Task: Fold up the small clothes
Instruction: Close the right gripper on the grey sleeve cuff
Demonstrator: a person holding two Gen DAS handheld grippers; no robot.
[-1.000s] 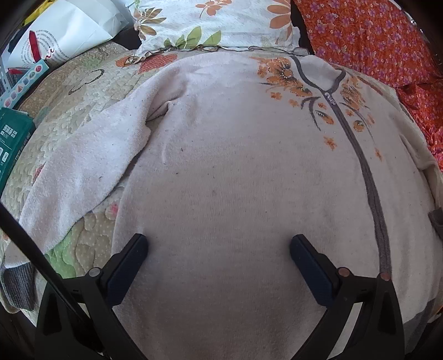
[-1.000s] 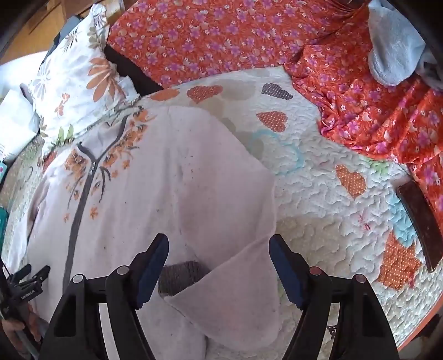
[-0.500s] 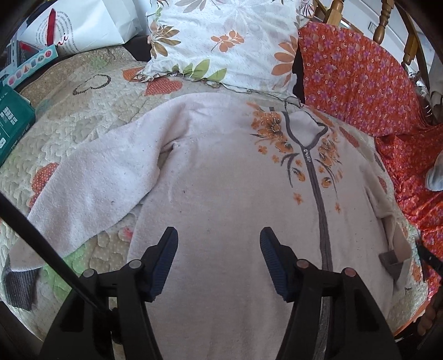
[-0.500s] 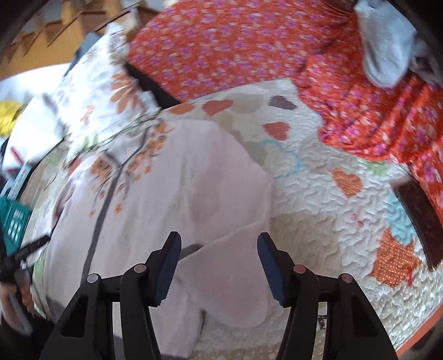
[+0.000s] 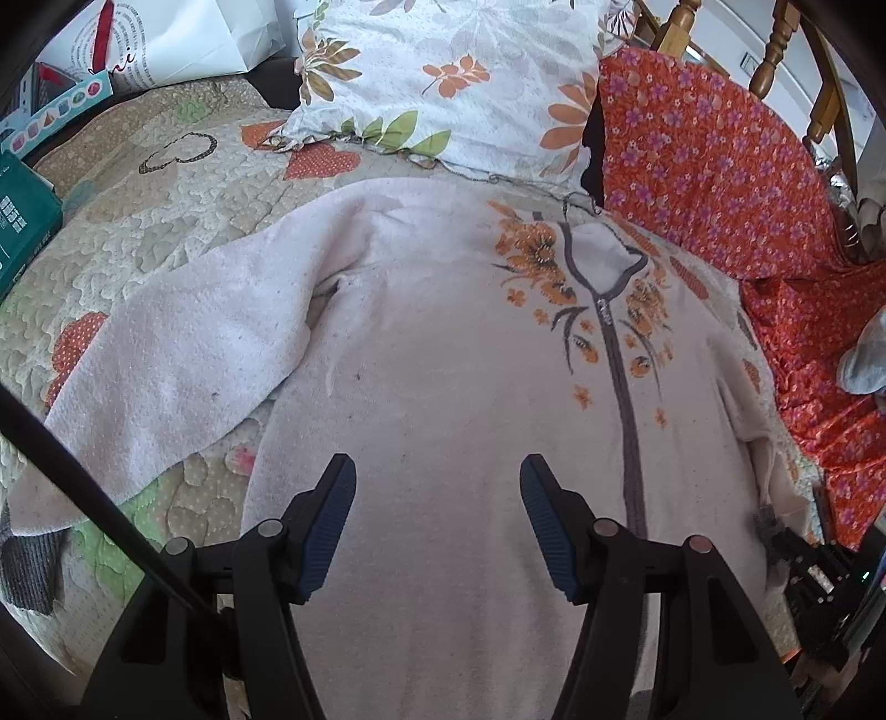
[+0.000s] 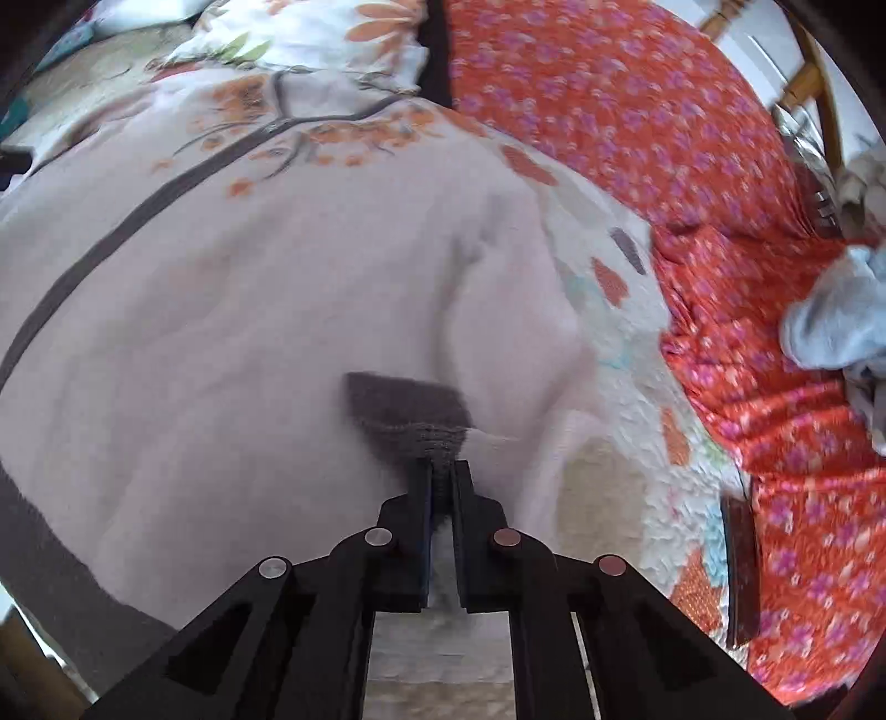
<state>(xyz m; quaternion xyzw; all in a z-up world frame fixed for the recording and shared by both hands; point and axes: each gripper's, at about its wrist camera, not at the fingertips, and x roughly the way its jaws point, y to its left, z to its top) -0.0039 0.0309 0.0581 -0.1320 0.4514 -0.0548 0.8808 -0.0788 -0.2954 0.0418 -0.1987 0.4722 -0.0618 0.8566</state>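
Note:
A pale pink zip-up sweater [image 5: 454,354] with orange flowers and a grey zipper lies front up on the quilted bed; it also shows in the right wrist view [image 6: 221,288]. Its left sleeve [image 5: 183,354] lies spread out to the side, ending in a grey cuff [image 5: 27,559]. My left gripper [image 5: 437,498] is open and empty above the sweater's lower body. My right gripper [image 6: 442,471] is shut on the grey cuff [image 6: 410,410] of the right sleeve, held over the sweater's body.
A floral pillow [image 5: 454,83] lies beyond the collar. Orange flowered fabric [image 5: 720,177] lies to the right, with a pale cloth [image 6: 836,310] on it. A green box [image 5: 22,221] and a white bag [image 5: 155,44] sit at the left. A dark flat object [image 6: 739,559] lies on the quilt.
My right gripper has closed on the right sleeve's grey cuff and brought it over the body. My left gripper has pulled back and narrowed its opening.

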